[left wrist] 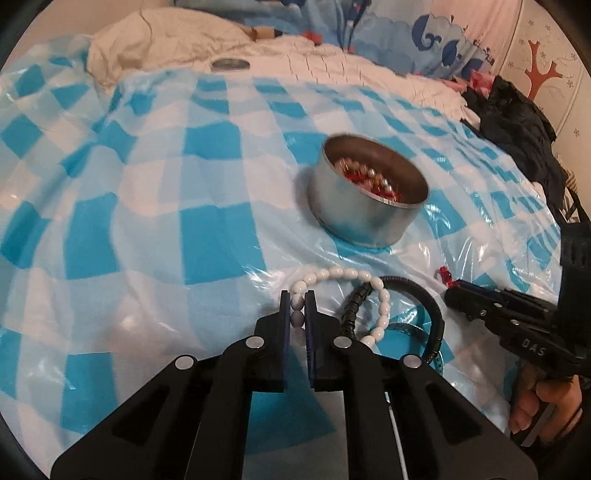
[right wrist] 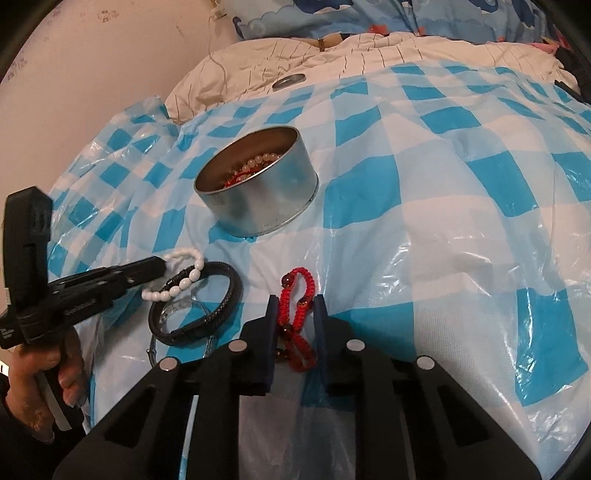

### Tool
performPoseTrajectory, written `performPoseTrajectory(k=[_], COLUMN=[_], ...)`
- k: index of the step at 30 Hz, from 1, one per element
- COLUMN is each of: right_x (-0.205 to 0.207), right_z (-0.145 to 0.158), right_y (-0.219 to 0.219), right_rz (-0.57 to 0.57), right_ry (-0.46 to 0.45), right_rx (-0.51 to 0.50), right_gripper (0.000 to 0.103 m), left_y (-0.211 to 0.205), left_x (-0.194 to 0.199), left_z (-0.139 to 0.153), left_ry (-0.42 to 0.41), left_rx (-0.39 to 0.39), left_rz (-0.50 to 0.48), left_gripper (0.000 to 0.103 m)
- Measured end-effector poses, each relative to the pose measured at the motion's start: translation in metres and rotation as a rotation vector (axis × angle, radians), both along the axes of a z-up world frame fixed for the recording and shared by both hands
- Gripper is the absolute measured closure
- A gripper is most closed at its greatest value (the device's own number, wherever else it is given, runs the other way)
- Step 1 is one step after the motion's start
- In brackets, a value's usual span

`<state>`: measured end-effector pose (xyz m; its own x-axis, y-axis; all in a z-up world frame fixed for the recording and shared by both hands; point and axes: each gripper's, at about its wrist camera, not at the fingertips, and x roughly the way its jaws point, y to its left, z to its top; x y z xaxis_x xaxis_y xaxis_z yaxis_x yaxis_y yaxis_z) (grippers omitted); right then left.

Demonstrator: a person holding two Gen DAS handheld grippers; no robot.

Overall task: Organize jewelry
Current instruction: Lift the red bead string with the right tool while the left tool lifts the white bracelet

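Observation:
A round metal tin [left wrist: 364,201] [right wrist: 258,199] stands on the blue-checked plastic sheet [left wrist: 147,206] and holds pearl and red beads. My left gripper [left wrist: 297,299] [right wrist: 160,266] is shut on a white bead bracelet [left wrist: 343,275] [right wrist: 184,277], which drapes over a black braided bracelet [left wrist: 430,314] [right wrist: 207,314]. A thin clear bangle [right wrist: 177,314] lies under them. My right gripper [right wrist: 295,304] [left wrist: 452,291] is open around a red cord bracelet [right wrist: 301,317] lying on the sheet; only a small red piece of it [left wrist: 443,275] shows in the left view.
The tin's lid [left wrist: 229,64] [right wrist: 289,81] lies far back on a white quilt [left wrist: 295,59]. Dark clothing [left wrist: 517,122] is heaped at the right edge. Blue patterned bedding [left wrist: 406,33] and a wall lie behind.

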<state>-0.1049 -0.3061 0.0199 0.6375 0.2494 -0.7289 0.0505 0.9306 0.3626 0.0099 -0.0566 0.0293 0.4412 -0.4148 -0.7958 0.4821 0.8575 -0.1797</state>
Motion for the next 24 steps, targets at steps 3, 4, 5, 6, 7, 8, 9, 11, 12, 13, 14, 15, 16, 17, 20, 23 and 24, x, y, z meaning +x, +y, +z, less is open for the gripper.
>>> performPoseTrajectory(k=[3,4,5,6,7,8,9,11,12,13,14,15,16,17,20,23,24], right_x=[0.000,0.000,0.000,0.000,0.000,-0.001,0.000,0.000,0.000,0.000,-0.001,-0.001,-0.001,-0.002,-0.004,-0.005,-0.005], right_z=[-0.001,-0.001,-0.001,-0.001,-0.001,-0.002,-0.002,-0.003,-0.003,-0.002,-0.001,-0.001,0.000,0.001,0.002,0.000,0.000], right_y=[0.001,0.002,0.002,0.002,0.002,0.002,0.001,0.002,0.004,0.007,0.009,0.012,0.017,0.019,0.020,0.015,0.013], right_rz=[-0.003,-0.004,-0.004,-0.004,-0.004,-0.006,-0.006,0.006,0.013,0.022,0.031,0.038,0.049,0.050,0.032,-0.001,-0.005], right_ry=[-0.007,-0.010,-0.012,-0.013,-0.013,-0.013,-0.012,-0.010,-0.013,-0.017,-0.020,-0.023,-0.028,-0.031,-0.041,-0.035,-0.033], right_rx=[-0.010,-0.011,-0.012,-0.011,-0.010,-0.008,-0.008,0.000,-0.002,-0.013,-0.026,-0.035,-0.055,-0.069,-0.093,-0.091,-0.084], right_gripper=[0.084,0.084,0.084,0.084,0.084,0.084,0.083,0.076,0.072,0.067,0.064,0.058,0.056,0.056,0.058,0.075,0.081], left_y=[0.014,0.018,0.024,0.029,0.033,0.037,0.039,0.043,0.045,0.047,0.048,0.049,0.049,0.050,0.047,0.042,0.041], left_x=[-0.002,-0.001,0.000,0.001,0.003,0.005,0.007,0.011,0.014,0.016,0.016,0.017,0.017,0.016,0.011,0.008,0.008], left_z=[0.009,0.010,0.011,0.010,0.009,0.005,0.000,-0.013,-0.022,-0.028,-0.032,-0.034,-0.034,-0.034,-0.034,-0.034,-0.034], left_ry=[-0.022,-0.026,-0.027,-0.025,-0.022,-0.011,0.005,0.046,0.074,0.085,0.088,0.084,0.083,0.083,0.054,0.037,0.036], left_rx=[-0.013,-0.014,-0.020,-0.024,-0.025,-0.023,-0.025,-0.047,-0.073,-0.105,-0.126,-0.136,-0.146,-0.161,-0.173,-0.151,-0.144], left_rz=[0.027,0.038,0.056,0.068,0.081,0.097,0.103,0.122,0.137,0.153,0.163,0.166,0.165,0.162,0.152,0.140,0.137], left_gripper=[0.097,0.097,0.097,0.097,0.097,0.097,0.097,0.096,0.096,0.095,0.095,0.094,0.092,0.087,0.079,0.076,0.076])
